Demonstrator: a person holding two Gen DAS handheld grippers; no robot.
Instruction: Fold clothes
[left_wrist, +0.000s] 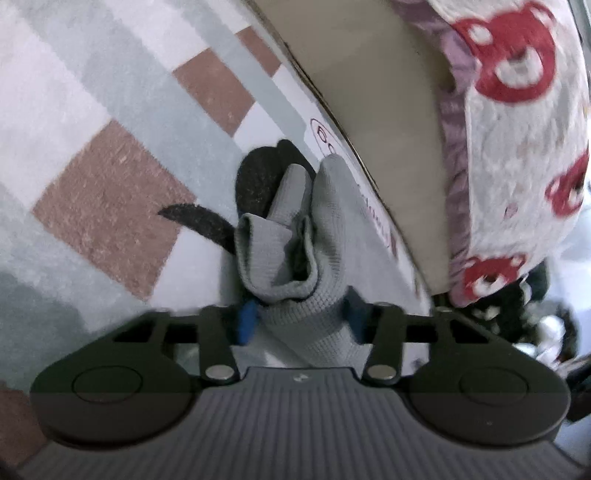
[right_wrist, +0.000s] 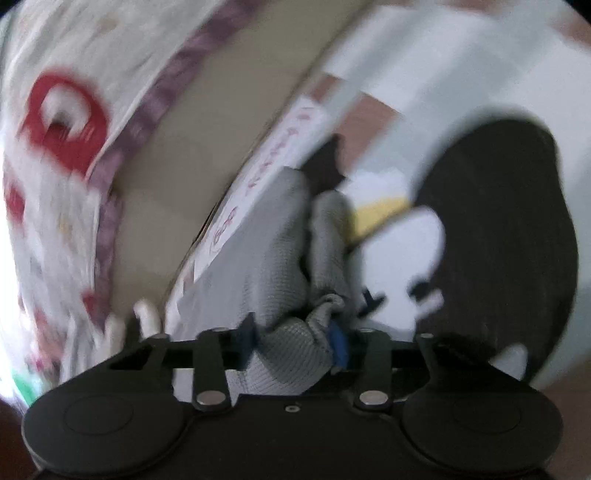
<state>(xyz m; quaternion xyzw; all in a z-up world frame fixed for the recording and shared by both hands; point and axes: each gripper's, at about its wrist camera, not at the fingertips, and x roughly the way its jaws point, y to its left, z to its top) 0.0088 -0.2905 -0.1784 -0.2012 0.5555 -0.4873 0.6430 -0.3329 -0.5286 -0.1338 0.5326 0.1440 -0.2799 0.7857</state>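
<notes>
Grey knit garment (left_wrist: 295, 258) pinched between both jaw pairs. Left gripper (left_wrist: 299, 314): jaws closed down onto bunched grey knit, blue pads (left_wrist: 246, 317) pressing either side of the fabric wad. Right gripper (right_wrist: 295, 339): same, jaws clamped on a gathered fold of the grey knit garment (right_wrist: 291, 280), blue pad (right_wrist: 338, 343) visible against the cloth. Fabric rises from each grip in rolled, crumpled folds, hanging bunched, not flat.

Landmark: cardboard box (left_wrist: 376, 110). Garment just beside the box's printed white edge, touching or nearly so; cannot tell which. Black fabric piece (left_wrist: 258, 177) behind the garment in left wrist view, on the side away from the box. Checked rug (left_wrist: 110, 147) of brown, grey and white squares beyond that, well clear of the box. White cloth with red bear print and purple trim (left_wrist: 517, 129) draped over the box's far side.

Right wrist view heavily motion-blurred. Box (right_wrist: 173, 166) left of garment, printed cloth (right_wrist: 66, 129) beyond it. Black-and-white plush toy with yellow patch (right_wrist: 480, 229) on the garment's other side, away from the box. Pale fingers (right_wrist: 147, 314) low near the box edge, blurred.
</notes>
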